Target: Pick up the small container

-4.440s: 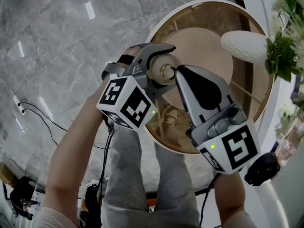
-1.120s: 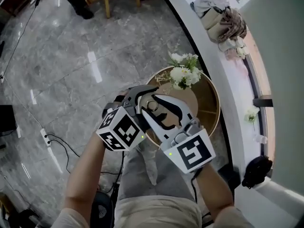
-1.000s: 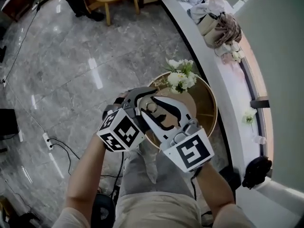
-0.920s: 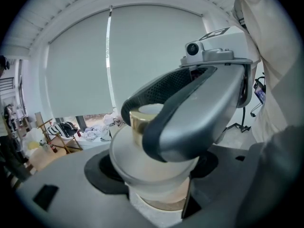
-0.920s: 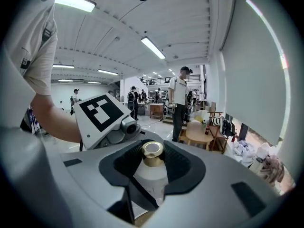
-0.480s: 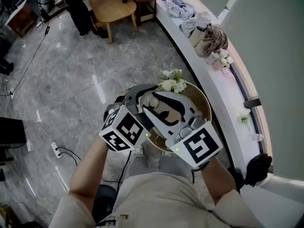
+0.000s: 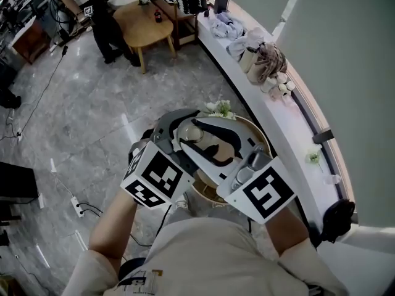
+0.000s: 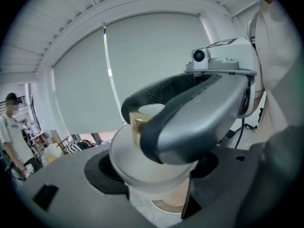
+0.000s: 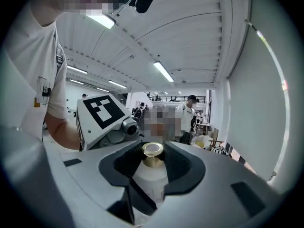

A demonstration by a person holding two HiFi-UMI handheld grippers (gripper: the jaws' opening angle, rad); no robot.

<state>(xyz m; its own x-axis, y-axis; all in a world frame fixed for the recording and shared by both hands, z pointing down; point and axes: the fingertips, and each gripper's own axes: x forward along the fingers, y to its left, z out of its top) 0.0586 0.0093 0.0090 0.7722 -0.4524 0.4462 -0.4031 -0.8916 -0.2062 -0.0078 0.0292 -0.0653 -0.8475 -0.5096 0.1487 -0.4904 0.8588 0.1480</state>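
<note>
The small container (image 7: 192, 132) is a white bottle with a gold cap, held up in the air between both grippers. My left gripper (image 7: 184, 130) is shut on its round white body (image 8: 142, 161). My right gripper (image 7: 203, 134) comes in from the right and is shut on the gold cap (image 9: 152, 151). In the right gripper view the white body (image 9: 151, 186) hangs below the cap, and the left gripper's marker cube (image 9: 101, 111) shows behind. In the left gripper view the right gripper's finger (image 8: 194, 120) covers most of the gold neck (image 8: 138, 123).
Far below the grippers stands a round wooden table (image 7: 258, 142) with white flowers (image 7: 217, 108). A curved white ledge (image 7: 279, 106) with bags runs along the right. A small wooden table (image 7: 144, 16) and a person (image 7: 102, 17) are at the top left, on grey marble floor.
Both grippers have kept their hold on the container and risen with it. The round table and the floor have dropped much further away in the head view.
</note>
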